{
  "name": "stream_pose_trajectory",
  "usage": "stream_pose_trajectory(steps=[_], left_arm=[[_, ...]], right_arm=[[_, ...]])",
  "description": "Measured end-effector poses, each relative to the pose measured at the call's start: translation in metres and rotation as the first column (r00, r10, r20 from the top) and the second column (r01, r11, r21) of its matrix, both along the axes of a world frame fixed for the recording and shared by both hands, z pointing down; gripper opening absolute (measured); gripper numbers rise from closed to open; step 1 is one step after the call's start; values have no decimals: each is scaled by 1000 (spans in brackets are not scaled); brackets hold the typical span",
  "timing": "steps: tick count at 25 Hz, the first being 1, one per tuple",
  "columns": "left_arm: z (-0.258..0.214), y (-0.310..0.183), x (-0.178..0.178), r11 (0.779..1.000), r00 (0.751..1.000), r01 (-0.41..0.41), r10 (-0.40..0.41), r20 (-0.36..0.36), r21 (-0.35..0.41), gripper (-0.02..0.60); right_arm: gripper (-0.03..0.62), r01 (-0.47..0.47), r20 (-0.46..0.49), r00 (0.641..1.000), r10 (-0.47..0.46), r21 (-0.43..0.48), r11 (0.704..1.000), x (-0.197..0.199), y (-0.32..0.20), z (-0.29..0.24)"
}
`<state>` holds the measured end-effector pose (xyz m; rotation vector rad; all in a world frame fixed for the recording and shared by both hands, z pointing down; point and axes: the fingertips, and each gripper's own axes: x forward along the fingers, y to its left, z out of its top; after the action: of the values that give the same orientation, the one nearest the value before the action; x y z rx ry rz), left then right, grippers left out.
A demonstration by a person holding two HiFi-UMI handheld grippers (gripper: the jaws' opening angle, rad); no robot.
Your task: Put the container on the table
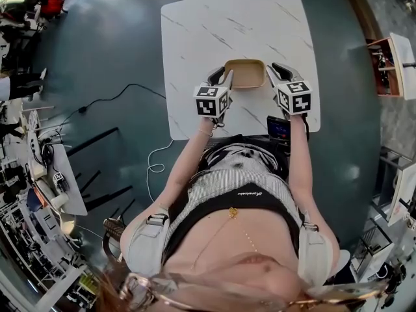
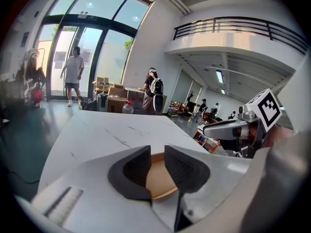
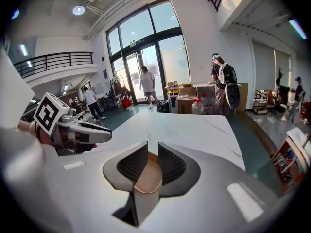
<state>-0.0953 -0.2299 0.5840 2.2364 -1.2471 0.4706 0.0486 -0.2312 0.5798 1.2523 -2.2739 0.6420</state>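
Observation:
A shallow tan container is over the white marble table, near its front middle. My left gripper is shut on the container's left rim, and my right gripper is shut on its right rim. In the left gripper view the tan rim is pinched between the dark pads of the left gripper. The right gripper view shows the right gripper with the same rim caught between its pads. I cannot tell whether the container touches the table.
A black device lies at the table's front right edge. A wooden shelf stands right of the table. Cables lie on the dark floor to the left. Several people and cardboard boxes are beyond the table's far end.

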Motion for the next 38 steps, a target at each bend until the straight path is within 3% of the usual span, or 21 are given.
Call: stream_pose_trajectory(steps=[3, 6, 13, 18, 21, 29, 34, 38], left_arm=[[-7, 0, -2, 1000, 1000, -4, 3, 24, 31, 55], [-16, 1, -3, 998, 1000, 1, -2, 18, 55, 0], [-44, 3, 1, 990, 999, -22, 16, 40, 138, 0], [-66, 6, 6, 975, 998, -31, 17, 64, 220, 0], [-81, 9, 10, 969, 999, -32, 24, 33, 245, 0], [-120, 15, 17, 953, 998, -33, 46, -36, 302, 0], [-144, 18, 16, 927, 999, -34, 44, -19, 374, 0], [-165, 23, 16, 910, 998, -26, 51, -48, 414, 0]], right_arm=[[32, 14, -19, 1000, -14, 28, 1000, -1, 2, -12], [28, 52, -34, 998, -51, 29, 998, -6, 9, -18], [28, 99, -31, 995, -96, 91, 991, -21, 18, -34], [28, 69, 25, 997, -72, 128, 989, -23, 19, -48], [28, 36, 57, 997, -47, 177, 983, -20, 19, -62], [27, -2, 130, 991, -45, 338, 941, -20, 21, -111], [26, 9, 128, 990, -66, 403, 915, -25, 26, -137], [26, 26, 127, 987, -97, 468, 883, -31, 33, -159]])
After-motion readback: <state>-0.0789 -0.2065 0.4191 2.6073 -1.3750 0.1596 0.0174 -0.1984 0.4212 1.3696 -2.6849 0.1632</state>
